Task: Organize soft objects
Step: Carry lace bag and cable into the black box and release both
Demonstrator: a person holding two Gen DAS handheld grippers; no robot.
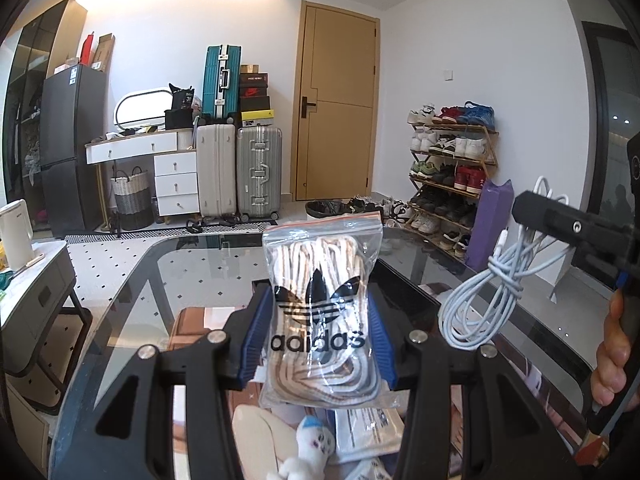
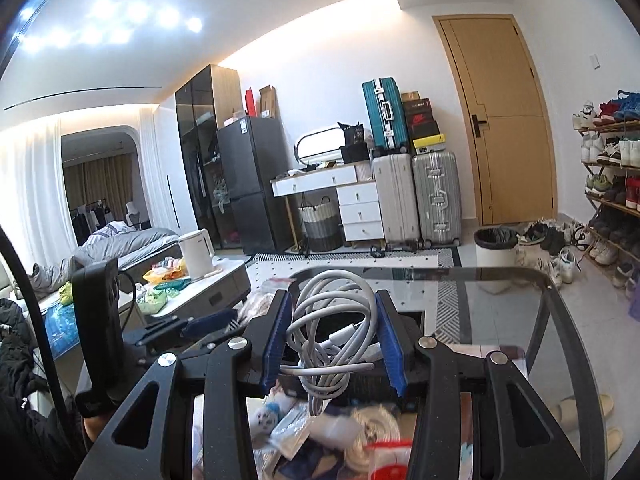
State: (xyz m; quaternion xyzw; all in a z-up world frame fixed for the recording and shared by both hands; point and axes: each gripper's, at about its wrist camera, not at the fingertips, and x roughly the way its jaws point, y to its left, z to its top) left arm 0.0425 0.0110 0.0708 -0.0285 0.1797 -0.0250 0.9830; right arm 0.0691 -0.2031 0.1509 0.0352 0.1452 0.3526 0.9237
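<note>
My left gripper (image 1: pixel 320 300) is shut on a clear zip bag of white shoelaces with a black adidas logo (image 1: pixel 320 312), held upright above the glass table (image 1: pixel 132 304). My right gripper (image 2: pixel 332 300) is shut on a coiled white cable (image 2: pixel 332 328), also lifted above the table. The right gripper and its hanging cable (image 1: pixel 488 292) show at the right of the left wrist view. Below the grippers lie a small white plush toy (image 1: pixel 308 448), packets (image 1: pixel 368 428) and another bag of laces (image 2: pixel 376 432).
A dark glass table with rounded corners (image 2: pixel 560 320) carries a pile of soft items. A side table with a white kettle (image 2: pixel 196 252) stands to the left. Suitcases (image 1: pixel 240 172), a shoe rack (image 1: pixel 452 168), a bin (image 2: pixel 496 252) and a door (image 1: pixel 336 100) lie beyond.
</note>
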